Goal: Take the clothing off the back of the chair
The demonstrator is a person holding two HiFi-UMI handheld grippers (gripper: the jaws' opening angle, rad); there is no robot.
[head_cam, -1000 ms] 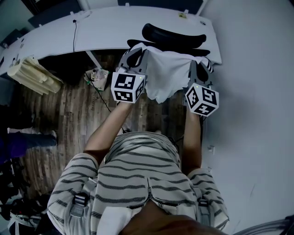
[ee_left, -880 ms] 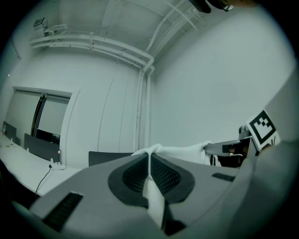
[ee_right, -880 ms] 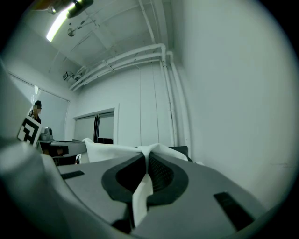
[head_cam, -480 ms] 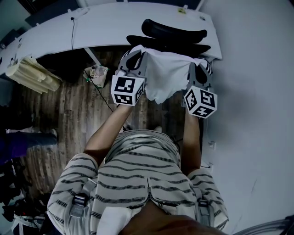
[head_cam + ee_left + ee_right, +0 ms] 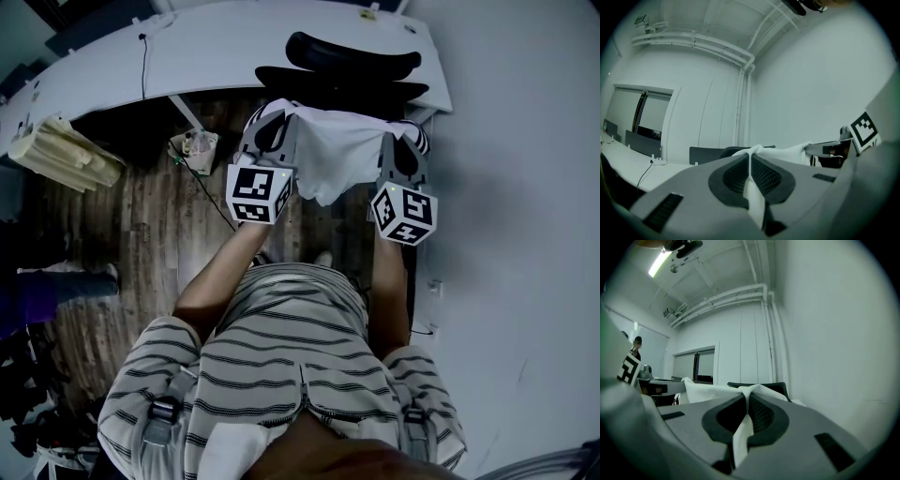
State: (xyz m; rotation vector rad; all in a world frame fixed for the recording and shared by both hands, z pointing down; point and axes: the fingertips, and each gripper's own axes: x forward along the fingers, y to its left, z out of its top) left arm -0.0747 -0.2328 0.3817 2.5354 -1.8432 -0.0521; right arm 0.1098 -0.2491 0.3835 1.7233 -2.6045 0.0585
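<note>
wood floor [image 5: 155, 234] and a white desk [image 5: 225, 56], with the chair [image 5: 342, 82] pushed in at the desk just ahead of both grippers. left gripper [image 5: 275, 112] is clamped tight on a thin fold of the cloth [image 5: 342, 155]. right gripper [image 5: 405, 133] is clamped the same way on the other corner. each gripper view shows white fabric squeezed between the pads and trailing back under the jaws.

the cloth is strung between the two grippers, just short of the chair back. can't tell if its far edge is clear of the chair or touching it.

risks, as a guess: both pinches are small, so a tug could slip one corner out and leave the cloth swinging from one gripper. pulling back low could catch the far edge on the chair top. uneven pulling would bunch it.

long axis runs gripper to gripper, roughly level. the loose hem hangs down on the near side, toward the person.
</note>
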